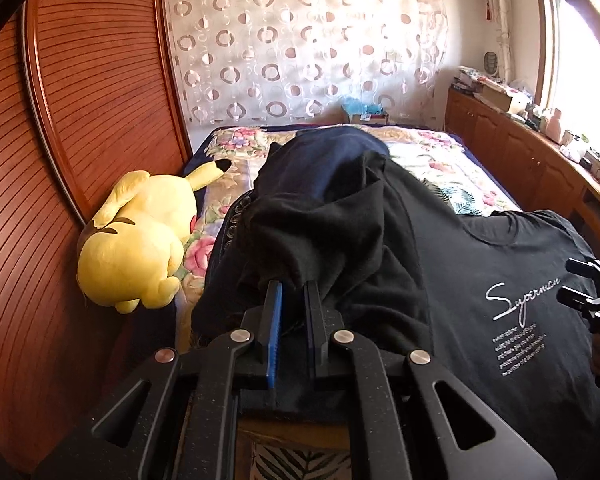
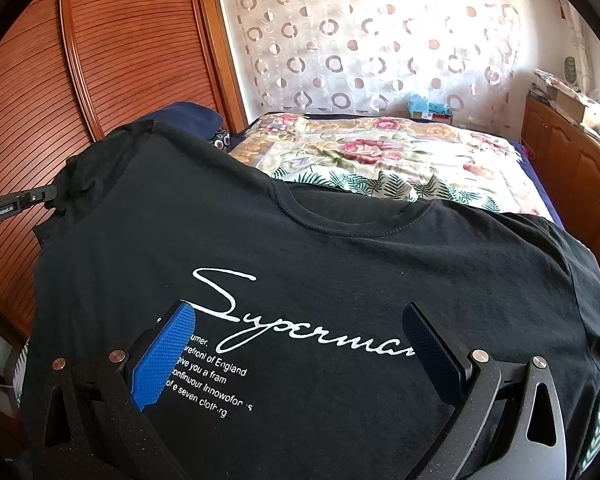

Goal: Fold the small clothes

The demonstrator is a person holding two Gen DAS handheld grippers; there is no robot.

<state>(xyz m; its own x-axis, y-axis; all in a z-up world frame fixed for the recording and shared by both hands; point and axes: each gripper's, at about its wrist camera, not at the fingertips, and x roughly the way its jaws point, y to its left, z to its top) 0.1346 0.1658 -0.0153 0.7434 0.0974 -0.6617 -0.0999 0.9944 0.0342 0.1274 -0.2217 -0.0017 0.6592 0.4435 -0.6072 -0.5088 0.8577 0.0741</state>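
A black T-shirt [image 2: 340, 248] with a white "Superman" print lies spread face up on the bed, collar toward the far side. In the left wrist view the black T-shirt [image 1: 480, 264] has its left side bunched and lifted. My left gripper [image 1: 294, 292] is shut on that bunched black fabric, likely the sleeve. From the right wrist view the left gripper [image 2: 32, 198] shows at the shirt's left edge, with a hand below it. My right gripper [image 2: 300, 316] stands wide open just over the printed text, nothing pinched between its blue pads. The right gripper [image 1: 592, 292] also shows at the shirt's right edge.
A yellow plush toy [image 1: 140, 236] lies on the bed's left side by slatted wooden wardrobe doors [image 1: 80, 120]. A dark blue garment [image 1: 328, 152] is heaped behind the shirt. The floral bedspread [image 2: 380, 152] stretches beyond. A cluttered wooden cabinet [image 1: 520, 152] runs along the right.
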